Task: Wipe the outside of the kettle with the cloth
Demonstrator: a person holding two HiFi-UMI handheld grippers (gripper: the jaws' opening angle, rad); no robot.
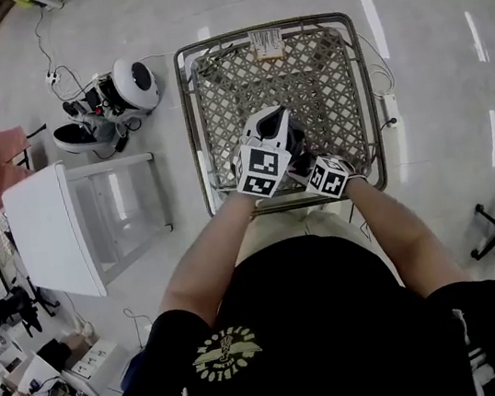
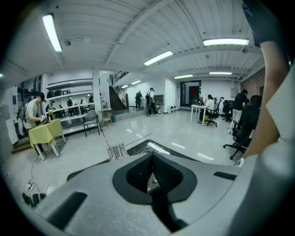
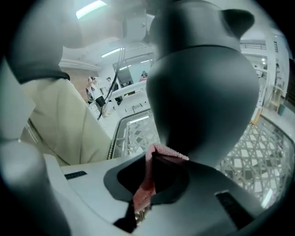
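Right gripper view shows the right gripper (image 3: 161, 161) with its fingers clamped on a pink cloth (image 3: 143, 189), and only a small tuft of it pokes past the tips. The dark grey kettle (image 3: 203, 92) fills the middle of the frame just beyond, its spout at the upper right. It appears to stand over the lattice bench (image 3: 262, 152), though its base is hidden. The left gripper (image 2: 152, 159) has its fingers together on nothing and looks out across the room, so it does not seem to be steadying the kettle. That is probably the main risk: a firm wiping push from one side could slide or tip the unbraced kettle, and the head view puts both grippers at the bench's near edge, where a shove toward the person might send it off. A second risk is that, with so little cloth showing, the hard fingertips rather than the fabric could rub the kettle's wall. A drag along the curved body could also pull the cloth out of the grip. By count there are one kettle, one cloth in the fingers, two grippers and one bench. One striped tag (image 1: 267, 43) lies at the bench's far edge, and one pinkish fabric (image 1: 0, 162) hangs at the left of the head view.
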